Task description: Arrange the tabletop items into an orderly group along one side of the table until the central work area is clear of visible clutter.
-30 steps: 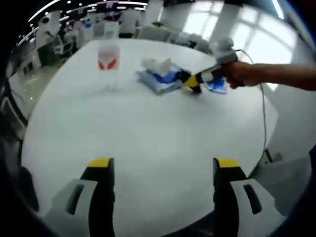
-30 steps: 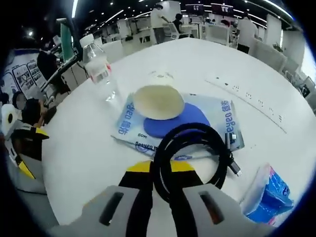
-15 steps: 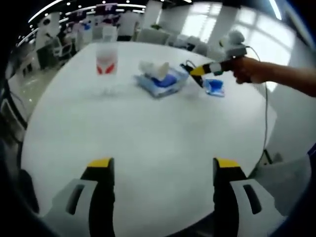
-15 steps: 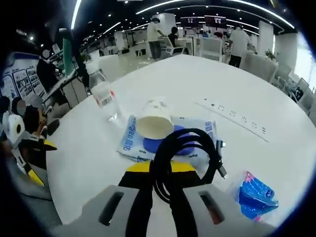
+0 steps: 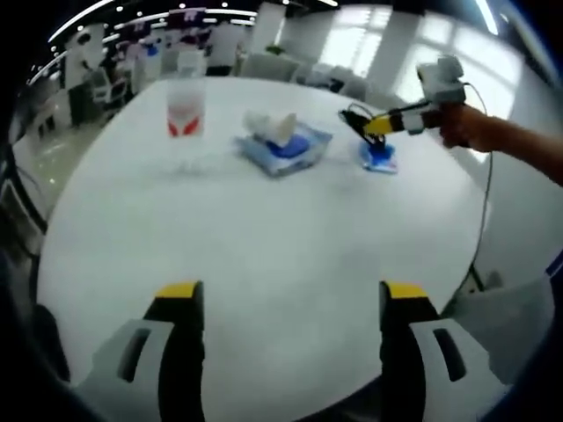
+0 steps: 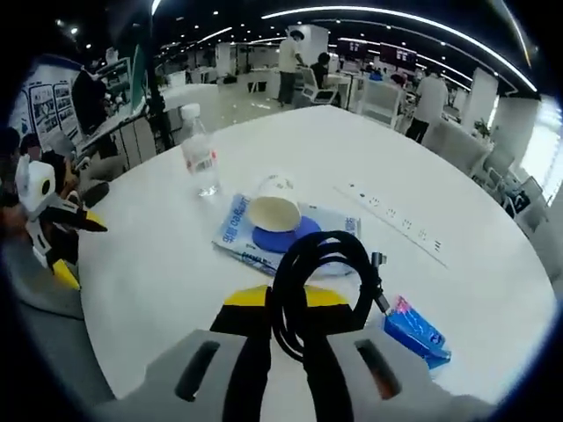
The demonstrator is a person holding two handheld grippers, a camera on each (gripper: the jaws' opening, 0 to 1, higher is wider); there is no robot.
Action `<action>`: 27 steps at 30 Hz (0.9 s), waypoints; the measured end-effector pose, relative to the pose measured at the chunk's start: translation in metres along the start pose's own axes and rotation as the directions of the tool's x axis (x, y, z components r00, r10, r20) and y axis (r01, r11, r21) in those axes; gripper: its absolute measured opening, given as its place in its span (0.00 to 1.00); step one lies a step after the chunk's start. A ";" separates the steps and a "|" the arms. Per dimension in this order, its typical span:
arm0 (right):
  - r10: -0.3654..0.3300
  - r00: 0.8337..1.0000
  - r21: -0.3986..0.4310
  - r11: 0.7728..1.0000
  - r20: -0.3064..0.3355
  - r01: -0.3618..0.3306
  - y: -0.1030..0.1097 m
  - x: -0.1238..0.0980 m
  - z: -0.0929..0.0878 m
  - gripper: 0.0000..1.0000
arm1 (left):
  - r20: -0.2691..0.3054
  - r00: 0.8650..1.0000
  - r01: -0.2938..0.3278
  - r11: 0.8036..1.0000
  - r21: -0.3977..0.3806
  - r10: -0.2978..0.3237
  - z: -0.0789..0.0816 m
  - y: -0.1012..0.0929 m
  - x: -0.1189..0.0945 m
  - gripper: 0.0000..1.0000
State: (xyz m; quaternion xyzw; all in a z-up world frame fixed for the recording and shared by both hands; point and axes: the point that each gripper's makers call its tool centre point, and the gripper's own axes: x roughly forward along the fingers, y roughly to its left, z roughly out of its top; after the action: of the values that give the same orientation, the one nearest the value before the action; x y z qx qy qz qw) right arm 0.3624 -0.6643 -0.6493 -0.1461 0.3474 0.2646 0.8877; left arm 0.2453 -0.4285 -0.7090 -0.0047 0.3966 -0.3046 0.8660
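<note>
Right gripper (image 6: 287, 309) pinching coiled black cable (image 6: 321, 277), raised above white table (image 6: 158, 264). Left gripper (image 5: 290, 303) jaws spread, empty, over near table edge. Far side: water bottle (image 6: 201, 161), paper cup (image 6: 273, 209) lying on blue wipes pack (image 6: 255, 242), small blue packet (image 6: 415, 329) right.

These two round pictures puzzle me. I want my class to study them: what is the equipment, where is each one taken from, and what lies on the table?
A person holds a hand gripper in each hand, and each carries a fisheye camera looking along its own fingers. In the left gripper view, the left gripper is open above the white table. Farther off lie a water bottle, a paper cup resting on its side on a blue and white packet, and a small blue pack. In the right gripper view, the right gripper is shut on a coiled black cable, held above the table.
</note>
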 end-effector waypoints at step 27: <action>-0.049 0.991 0.070 0.996 -0.124 0.059 -0.008 -0.036 -0.084 0.10 | 0.008 1.000 0.007 1.000 0.019 -0.007 0.004 -0.003 0.001 0.79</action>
State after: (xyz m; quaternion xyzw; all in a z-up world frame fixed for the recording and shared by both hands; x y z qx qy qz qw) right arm 0.2995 -0.7216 -0.6844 -0.1385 0.4067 0.2179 0.8763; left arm 0.2470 -0.4325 -0.7056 0.0008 0.3900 -0.3115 0.8665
